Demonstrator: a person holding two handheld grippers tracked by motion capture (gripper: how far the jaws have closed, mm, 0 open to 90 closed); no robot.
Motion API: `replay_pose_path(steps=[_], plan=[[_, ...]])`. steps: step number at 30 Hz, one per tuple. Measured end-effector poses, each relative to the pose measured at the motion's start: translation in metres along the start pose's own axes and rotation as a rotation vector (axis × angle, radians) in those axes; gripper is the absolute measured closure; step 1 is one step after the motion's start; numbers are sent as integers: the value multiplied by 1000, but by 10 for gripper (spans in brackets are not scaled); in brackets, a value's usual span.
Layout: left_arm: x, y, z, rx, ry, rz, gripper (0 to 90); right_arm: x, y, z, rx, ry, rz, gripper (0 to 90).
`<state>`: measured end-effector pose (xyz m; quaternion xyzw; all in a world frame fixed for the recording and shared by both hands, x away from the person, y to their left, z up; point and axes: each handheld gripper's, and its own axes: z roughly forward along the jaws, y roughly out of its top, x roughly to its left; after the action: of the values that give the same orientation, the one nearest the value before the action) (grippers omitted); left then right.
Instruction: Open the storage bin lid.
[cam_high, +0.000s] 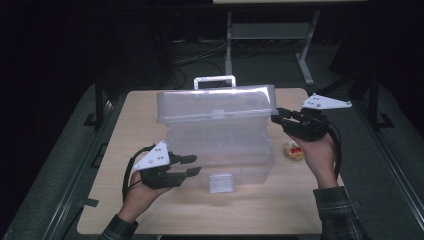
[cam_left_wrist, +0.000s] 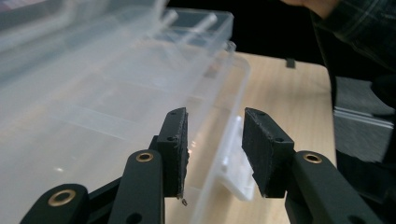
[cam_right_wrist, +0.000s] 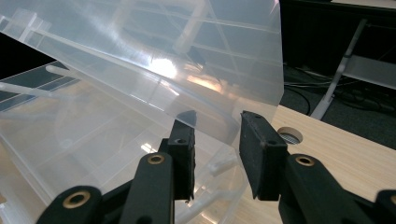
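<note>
Box sits mid-table, lid raised behind it; small cake just right of the box.

Left hand-held gripper jaws parted; right hand-held gripper likewise.

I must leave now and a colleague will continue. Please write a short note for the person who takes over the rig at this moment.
Left gripper: jaws open, at the front left of the clear plastic box, near its white latch; nothing held.
Right gripper: jaws apart around the right edge of the lid; whether the pads press on it I cannot tell.
Things: the box sits mid-table with the lid raised. A small red and white item lies on the table to the right of the box.
Done: latch released, lid up.
Left: probably putting the small item inside, then closing.
</note>
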<state>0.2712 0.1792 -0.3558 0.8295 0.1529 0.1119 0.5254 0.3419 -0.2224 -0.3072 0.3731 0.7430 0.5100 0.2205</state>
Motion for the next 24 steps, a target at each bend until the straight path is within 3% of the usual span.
replay_pose_path(steps=[11, 24], plan=[[-3, -2, 35, 118, -72, -17, 608, -1, 1, 0, 2, 5, 6, 657], [-3, -5, 61, 199, -73, -27, 638, -2, 1, 0, 3, 13, 12, 658]])
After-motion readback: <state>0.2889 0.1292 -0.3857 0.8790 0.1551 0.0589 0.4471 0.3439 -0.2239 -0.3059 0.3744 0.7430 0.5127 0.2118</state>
